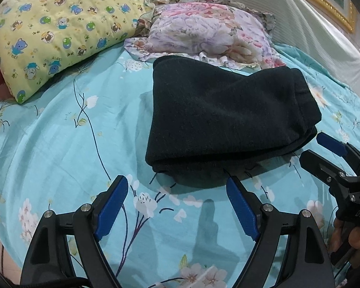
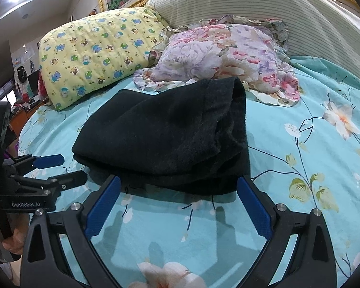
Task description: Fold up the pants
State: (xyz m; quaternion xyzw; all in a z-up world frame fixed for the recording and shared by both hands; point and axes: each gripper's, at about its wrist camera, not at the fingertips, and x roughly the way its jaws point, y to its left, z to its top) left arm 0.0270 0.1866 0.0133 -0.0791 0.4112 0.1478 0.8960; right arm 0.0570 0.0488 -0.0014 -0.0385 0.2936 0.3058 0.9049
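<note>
The black pants [image 1: 225,120] lie folded in a thick stack on the turquoise flowered bedsheet [image 1: 60,148]; they also show in the right wrist view [image 2: 165,139]. My left gripper [image 1: 177,184] is open and empty, just short of the stack's near edge. My right gripper [image 2: 178,182] is open and empty, its fingertips at the stack's near edge. The right gripper also shows at the right of the left wrist view [image 1: 310,147], and the left gripper at the left of the right wrist view [image 2: 72,168].
A yellow animal-print pillow [image 1: 60,28] and a floral ruffled pillow [image 1: 208,33] lie behind the pants. A striped padded headboard [image 2: 264,2] with a gold frame stands at the back. Room clutter shows past the bed's left edge [image 2: 24,84].
</note>
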